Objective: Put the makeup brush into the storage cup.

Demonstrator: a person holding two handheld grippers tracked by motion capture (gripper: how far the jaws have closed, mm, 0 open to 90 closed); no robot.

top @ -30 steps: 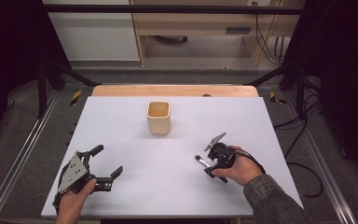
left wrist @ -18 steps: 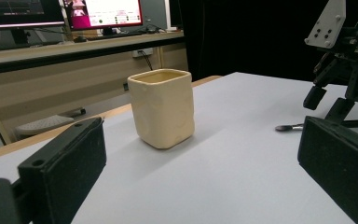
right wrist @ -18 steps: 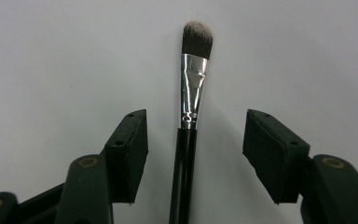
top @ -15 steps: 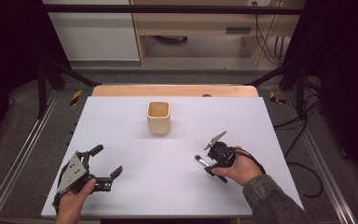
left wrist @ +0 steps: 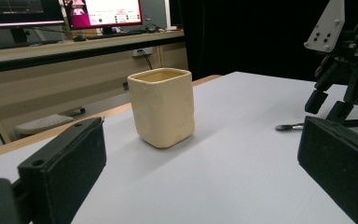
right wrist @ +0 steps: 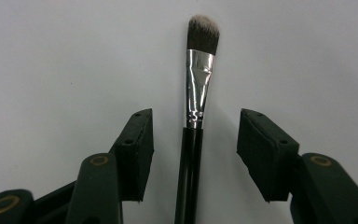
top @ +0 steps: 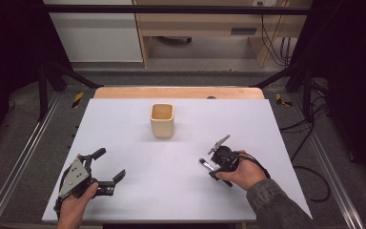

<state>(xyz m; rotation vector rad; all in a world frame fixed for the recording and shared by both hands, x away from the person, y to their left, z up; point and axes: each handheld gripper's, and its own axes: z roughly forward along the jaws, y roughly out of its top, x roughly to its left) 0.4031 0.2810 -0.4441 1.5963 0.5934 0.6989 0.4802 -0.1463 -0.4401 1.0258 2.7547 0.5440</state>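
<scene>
A white tabletop [top: 124, 119] in a dim lab, desks and a lit monitor [left wrist: 103, 11] at the far side: my right gripper [right wrist: 195, 140] hangs over a makeup brush [right wrist: 196, 88] that lies flat on the near right of the table, the jaws having just been closing in, with the black handle between them and neither pad touching it yet. To take it well, I judge, I should keep the handle centred, close on the black part just below the silver ferrule, and stay low enough that the pads catch so thin a thing. My left gripper [top: 106, 171] rests at the near left, spread wide and holding nothing. A cream cup [top: 162, 120] stands upright at the middle, toward the far edge, well apart from both grippers. Between brush and cup the table is bare, so nothing bars the way; the likeliest trouble is the handle rolling from a lopsided pinch.
</scene>
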